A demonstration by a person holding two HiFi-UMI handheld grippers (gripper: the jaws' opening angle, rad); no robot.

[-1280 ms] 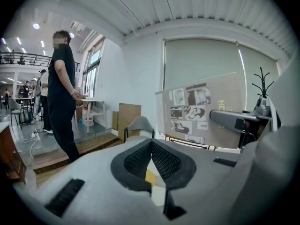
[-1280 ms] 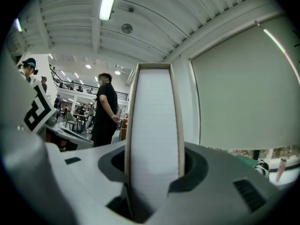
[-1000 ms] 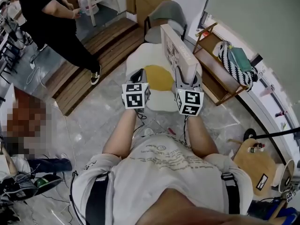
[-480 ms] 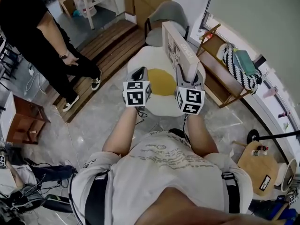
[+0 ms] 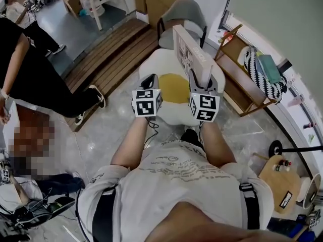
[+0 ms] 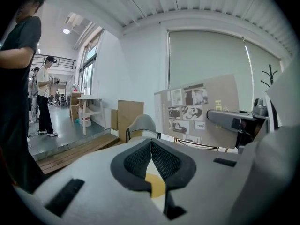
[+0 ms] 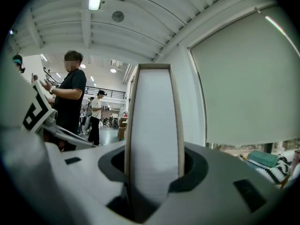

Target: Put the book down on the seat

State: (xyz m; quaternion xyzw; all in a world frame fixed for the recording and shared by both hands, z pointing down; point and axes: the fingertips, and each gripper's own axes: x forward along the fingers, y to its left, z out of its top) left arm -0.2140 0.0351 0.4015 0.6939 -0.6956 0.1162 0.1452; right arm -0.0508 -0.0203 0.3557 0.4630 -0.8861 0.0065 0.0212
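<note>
Standing on edge, the book [image 5: 192, 54] is clamped between the jaws of the right gripper [image 5: 201, 80]. Its page block fills the gap between them in the right gripper view, and its printed cover faces the left gripper [image 5: 150, 79]. It is held above the right side of the white, egg-shaped seat [image 5: 154, 64] with the yellow centre [image 5: 174, 84]; whether its far end touches the cushion is hard to tell. The left gripper hovers over the seat's left part, pads pressed together, holding nothing.
</note>
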